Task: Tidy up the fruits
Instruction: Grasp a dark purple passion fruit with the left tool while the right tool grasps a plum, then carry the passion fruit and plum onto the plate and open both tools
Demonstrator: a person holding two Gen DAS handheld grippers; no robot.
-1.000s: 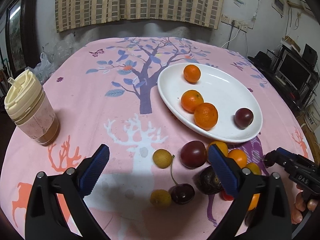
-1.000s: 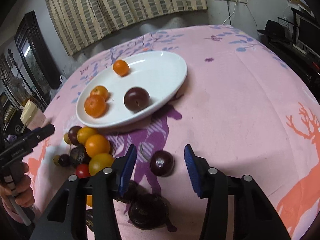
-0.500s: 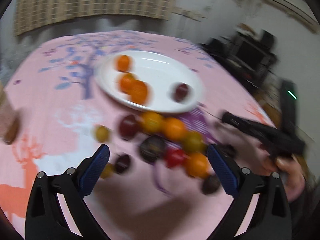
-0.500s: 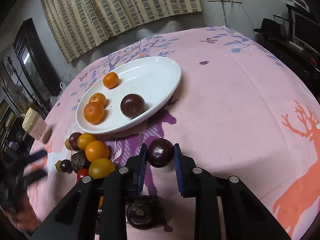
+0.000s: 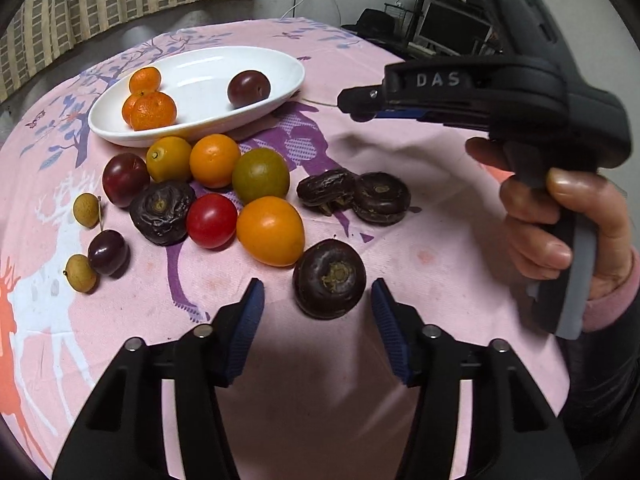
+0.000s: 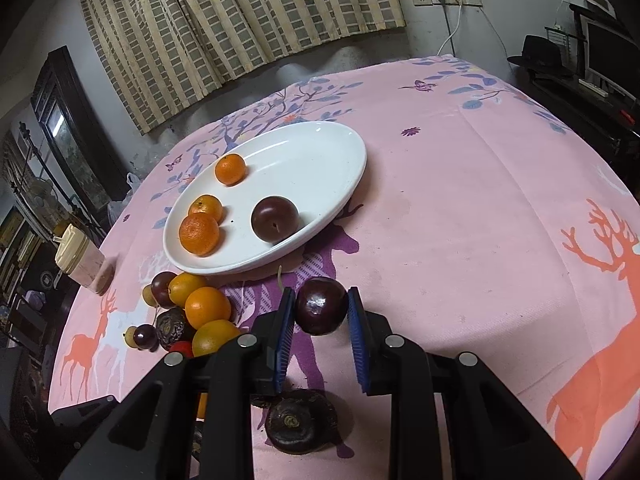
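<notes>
My left gripper point(image 5: 317, 300) points down at a dark water chestnut point(image 5: 329, 278) that lies between its blue pads. Its jaws are closing, with a gap still on both sides of the chestnut. My right gripper point(image 6: 321, 300) is shut on a dark plum point(image 6: 320, 314), held just above the cloth near the white plate point(image 6: 352, 184). The plate point(image 5: 200, 120) carries three oranges and one plum point(image 5: 249, 88). A pile of loose fruit point(image 5: 216, 200) lies in front of the plate. In the left wrist view a hand point(image 5: 560, 216) holds the right gripper point(image 5: 356, 104), and its plum is hidden.
Two more water chestnuts point(image 5: 356, 198) lie right of the pile, and another point(image 6: 300, 420) lies under my right gripper. Longans and cherries point(image 5: 96, 248) sit at the pile's left. A cup with a cream lid point(image 6: 80, 260) stands near the table's left edge. Shelves and electronics stand beyond the right edge.
My left gripper swung right across the fruit pile and down to the water chestnut, and its jaws narrowed. My right gripper shut on the dark plum and stayed there.
</notes>
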